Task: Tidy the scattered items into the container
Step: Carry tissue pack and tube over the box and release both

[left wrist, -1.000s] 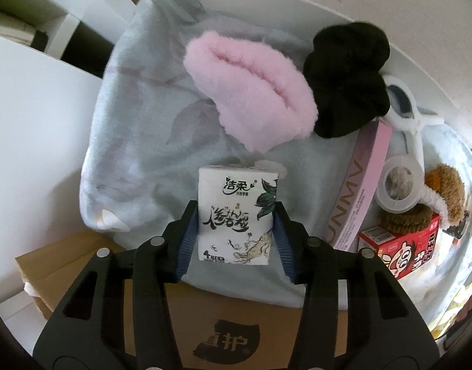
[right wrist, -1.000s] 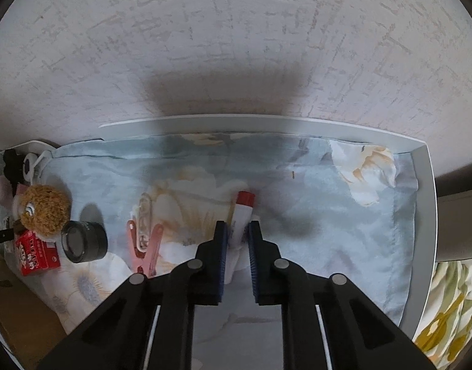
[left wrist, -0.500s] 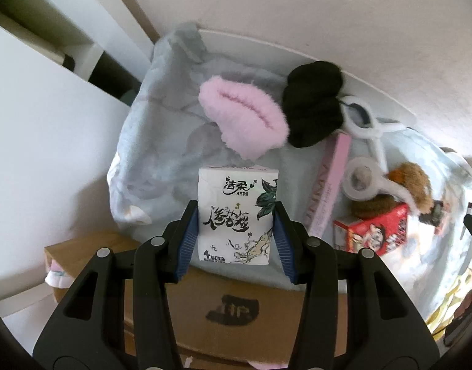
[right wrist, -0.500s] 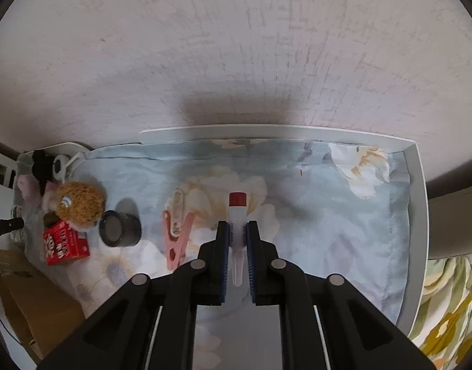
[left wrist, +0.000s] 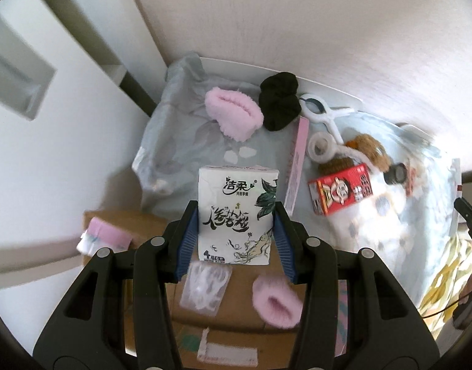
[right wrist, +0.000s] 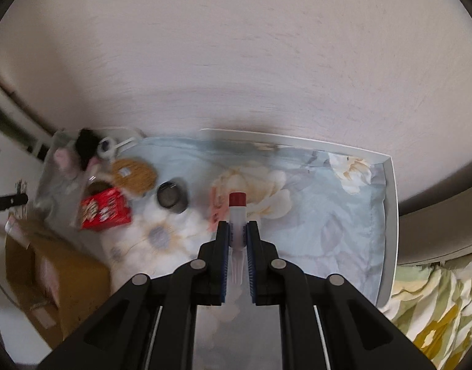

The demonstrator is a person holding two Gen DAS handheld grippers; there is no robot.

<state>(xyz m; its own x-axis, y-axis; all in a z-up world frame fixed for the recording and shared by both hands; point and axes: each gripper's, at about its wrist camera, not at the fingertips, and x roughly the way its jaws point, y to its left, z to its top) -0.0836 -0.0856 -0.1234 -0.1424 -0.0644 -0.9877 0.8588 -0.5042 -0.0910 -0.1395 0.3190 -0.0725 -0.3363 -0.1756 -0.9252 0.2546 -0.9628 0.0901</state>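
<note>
My left gripper [left wrist: 234,239] pinches the soft, light tissue pack [left wrist: 237,215] across its flat sides above the near cardboard box [left wrist: 236,336], while my right gripper [right wrist: 236,237] clamps the slippery red-capped tube [right wrist: 236,219] mid-body.

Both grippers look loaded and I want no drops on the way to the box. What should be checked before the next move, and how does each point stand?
1. Left gripper clamped on tissue pack: ok.
2. Right gripper clamped on red-capped tube: ok.
3. Tissue pack upright, centred between pads: ok.
4. Cardboard box open below left gripper: ok.
5. Room in box beside pink slipper and plastic packet: ok.
6. Path for right gripper to box: cannot tell.
</note>
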